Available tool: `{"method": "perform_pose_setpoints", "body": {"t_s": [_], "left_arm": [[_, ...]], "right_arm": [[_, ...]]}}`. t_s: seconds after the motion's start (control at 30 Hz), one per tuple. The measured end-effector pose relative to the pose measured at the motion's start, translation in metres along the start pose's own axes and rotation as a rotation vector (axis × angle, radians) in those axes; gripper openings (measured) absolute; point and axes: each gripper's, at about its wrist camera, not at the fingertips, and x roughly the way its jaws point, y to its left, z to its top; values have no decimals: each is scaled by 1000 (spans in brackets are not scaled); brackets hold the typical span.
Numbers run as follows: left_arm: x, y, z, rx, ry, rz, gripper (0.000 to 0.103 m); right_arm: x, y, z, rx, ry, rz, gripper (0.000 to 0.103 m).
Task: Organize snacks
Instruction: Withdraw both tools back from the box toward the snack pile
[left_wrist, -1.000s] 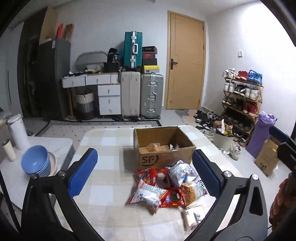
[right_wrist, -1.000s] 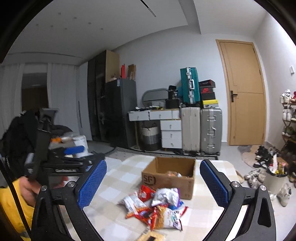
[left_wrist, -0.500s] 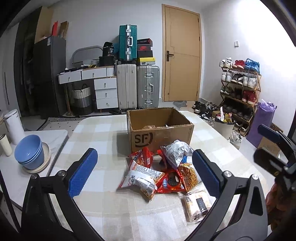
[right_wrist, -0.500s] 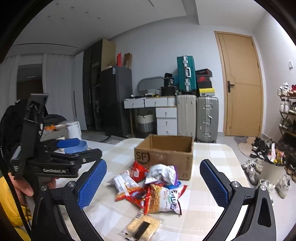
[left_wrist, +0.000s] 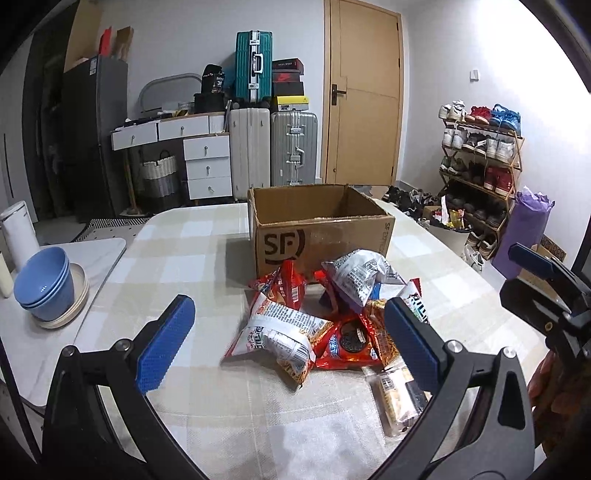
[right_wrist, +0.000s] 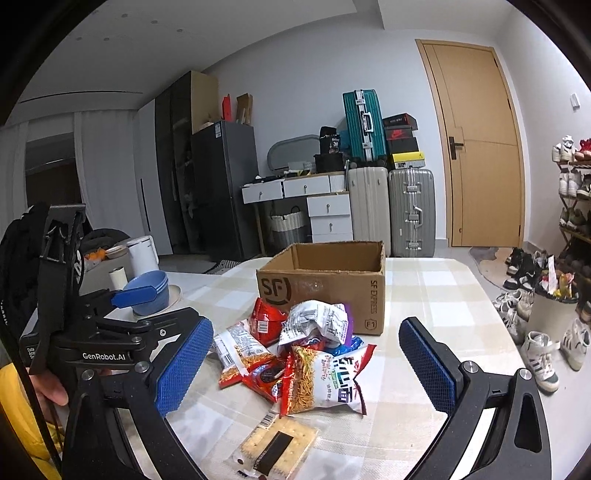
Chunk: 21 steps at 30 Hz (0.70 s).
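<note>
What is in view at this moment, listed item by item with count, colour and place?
Cardboard box: one, brown, open top, on the table behind the snacks.
Snack bags: a pile of several, red, white and orange, in front of the box; exact count unclear.
Cracker pack: one, clear wrap, pale crackers, nearest the camera, apart from the pile.
Table: one, pale checked cloth.
Bowls: stack, blue, on a plate on the side counter at left.
Suitcases: three, teal, white, silver, by the far wall.
Door: one, tan, shut.
Shoe rack: one, full, right wall.
Left gripper: blue pads, open, over the pile.
Right gripper: blue pads, open, over the pile.
</note>
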Motion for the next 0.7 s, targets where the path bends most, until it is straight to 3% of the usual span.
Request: {"method": "perform_pose_setpoints", "body": {"t_s": [0.33,0.7], "left_arm": [[27,-4,-13,-7,27,-12,102],[30,-4,-17,-14,29,14,102]], "right_arm": [[3,1,-4,2,16,-10,103],[3,-1,-8,18,55,-29,103]]}}
